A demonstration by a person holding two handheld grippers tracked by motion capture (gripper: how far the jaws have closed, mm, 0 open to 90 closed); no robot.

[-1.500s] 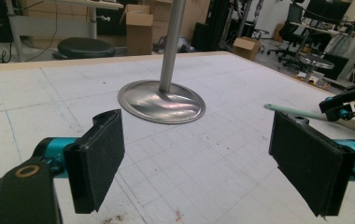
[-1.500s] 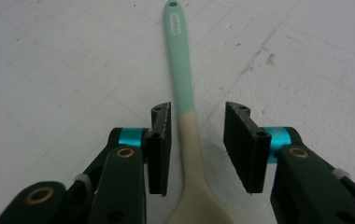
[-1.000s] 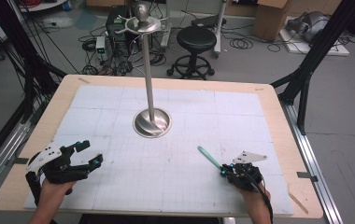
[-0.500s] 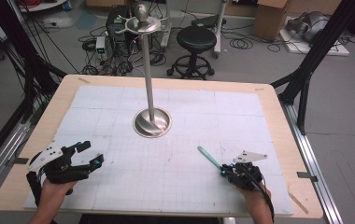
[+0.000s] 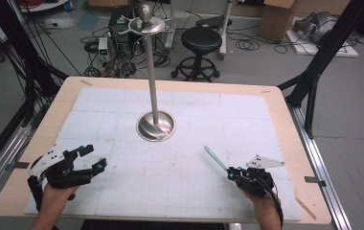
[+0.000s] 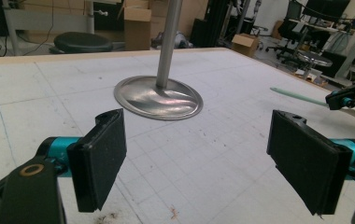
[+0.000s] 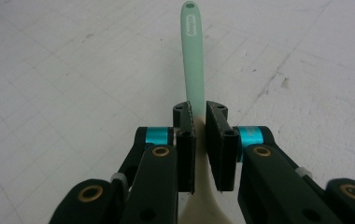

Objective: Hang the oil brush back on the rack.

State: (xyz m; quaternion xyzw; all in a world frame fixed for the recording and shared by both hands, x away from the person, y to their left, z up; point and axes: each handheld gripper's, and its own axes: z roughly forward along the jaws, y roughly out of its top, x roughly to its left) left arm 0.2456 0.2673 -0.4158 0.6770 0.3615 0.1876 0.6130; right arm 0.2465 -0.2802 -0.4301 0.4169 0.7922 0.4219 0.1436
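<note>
My right gripper sits near the table's front right. It is shut on a utensil with a mint-green handle that points away toward the stand. In the right gripper view the jaws pinch it where the green handle meets a cream part. My left gripper rests at the front left with its jaws wide open and nothing between its pads. A metal stand rises from a round base at mid-table. In the left gripper view the base lies ahead and the green handle shows at right.
A white gridded mat covers the wooden table. The stand's pole ends in a round top with prongs. Beyond the far edge stand a black stool, cables and boxes. Black frame posts flank the table.
</note>
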